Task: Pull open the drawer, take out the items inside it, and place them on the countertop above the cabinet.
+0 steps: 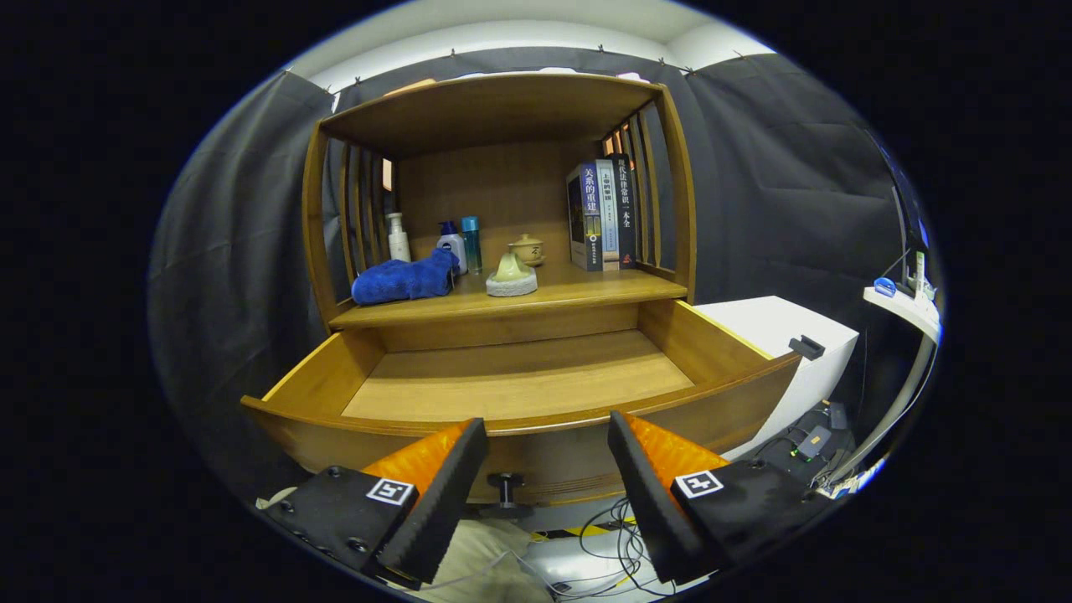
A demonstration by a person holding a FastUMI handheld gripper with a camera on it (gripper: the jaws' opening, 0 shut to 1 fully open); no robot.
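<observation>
Drawer: pulled out below countertop.
Countertop: towel left, bottles behind, books right.
Knob: between the spread fingers, seemingly untouched.

Claw-mounted, near, facing drawer

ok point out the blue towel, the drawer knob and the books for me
blue towel (404, 280), gripper view, middle of the folded cloth.
drawer knob (506, 483), gripper view, its round head, between the open jaws.
books (601, 213), gripper view, spine of the middle book.
</observation>
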